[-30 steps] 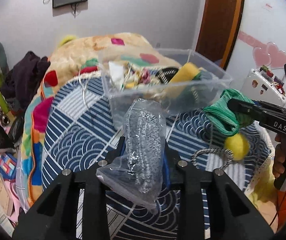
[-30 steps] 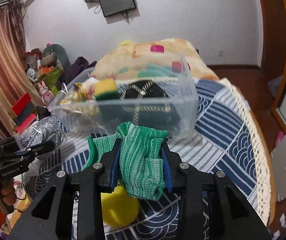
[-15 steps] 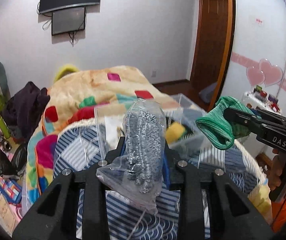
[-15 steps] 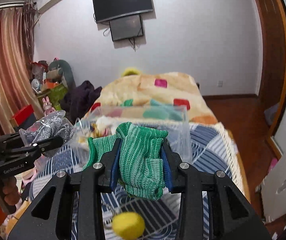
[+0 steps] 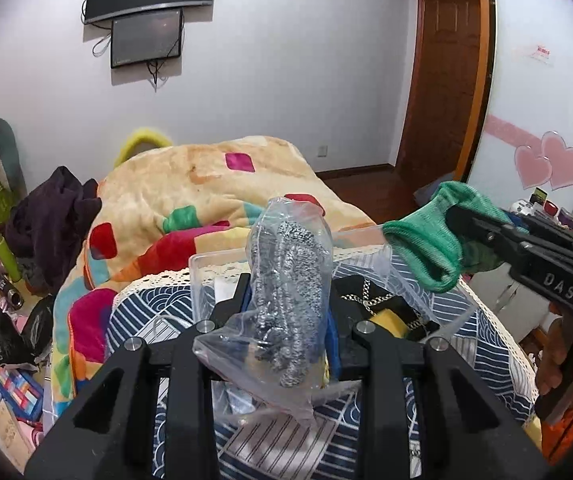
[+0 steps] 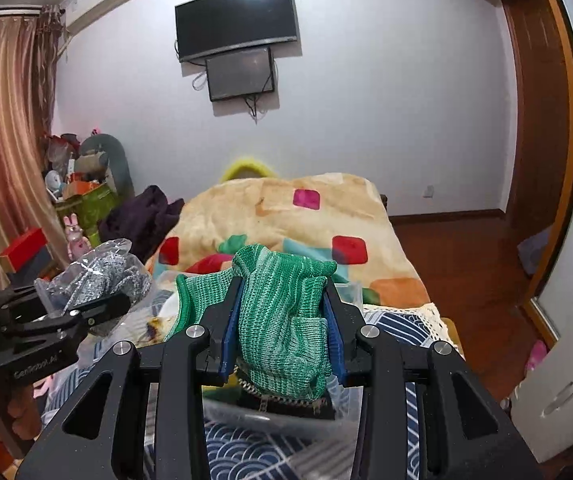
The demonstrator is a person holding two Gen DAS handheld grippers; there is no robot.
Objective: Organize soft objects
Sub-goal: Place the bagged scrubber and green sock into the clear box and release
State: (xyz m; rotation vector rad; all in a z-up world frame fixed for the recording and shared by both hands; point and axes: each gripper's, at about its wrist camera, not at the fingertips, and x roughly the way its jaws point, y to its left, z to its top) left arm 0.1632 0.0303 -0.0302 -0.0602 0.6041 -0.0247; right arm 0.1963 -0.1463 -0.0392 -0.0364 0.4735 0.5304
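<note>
Both tools risen; left tool (image 5: 286, 308) grips bagged scourer (image 5: 286, 280), right tool (image 6: 282, 320) green cloth (image 6: 282, 312); bin (image 5: 202, 276) mostly hidden.

Two tongs show: the left tongs (image 5: 288, 312) clamp one clear bag of grey knit (image 5: 286, 280), the right tongs (image 6: 282, 320) clamp one green knit cloth (image 6: 282, 312). One clear plastic bin (image 5: 202, 280) sits on the bed below them, holding one yellow sponge (image 5: 386, 320) and one black item with a chain (image 5: 370, 300); its other contents are too hidden to count. Two dark screens (image 6: 238, 24) hang on the far wall. One patchwork blanket (image 5: 190, 192) lies far on the bed, with one dark garment (image 5: 50, 216) at its left. Two pink hearts (image 5: 550, 164) mark the right wall.
</note>
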